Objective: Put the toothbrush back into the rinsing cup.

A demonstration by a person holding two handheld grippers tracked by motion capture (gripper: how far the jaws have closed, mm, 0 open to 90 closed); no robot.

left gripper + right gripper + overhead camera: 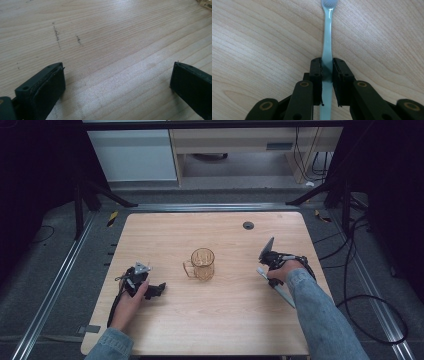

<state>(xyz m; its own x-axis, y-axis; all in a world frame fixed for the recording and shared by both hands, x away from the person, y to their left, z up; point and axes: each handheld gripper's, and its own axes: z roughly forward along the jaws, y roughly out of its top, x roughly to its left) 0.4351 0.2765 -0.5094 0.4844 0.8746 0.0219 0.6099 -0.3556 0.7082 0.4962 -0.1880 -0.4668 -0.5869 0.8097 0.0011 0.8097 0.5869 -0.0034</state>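
Note:
An amber glass mug stands upright at the middle of the wooden table, its handle toward the left. A little of it shows at the top right corner of the left gripper view. My right gripper is shut on the handle of a pale blue-green toothbrush, whose bristled head points away, low over the wood. In the high view this gripper is right of the mug, the toothbrush slanting under the hand. My left gripper rests left of the mug, jaws wide open over bare wood.
A dark round cable hole sits near the table's far edge. Metal rails run along the floor on both sides, and black cables loop on the floor to the right. Cabinets stand beyond the table.

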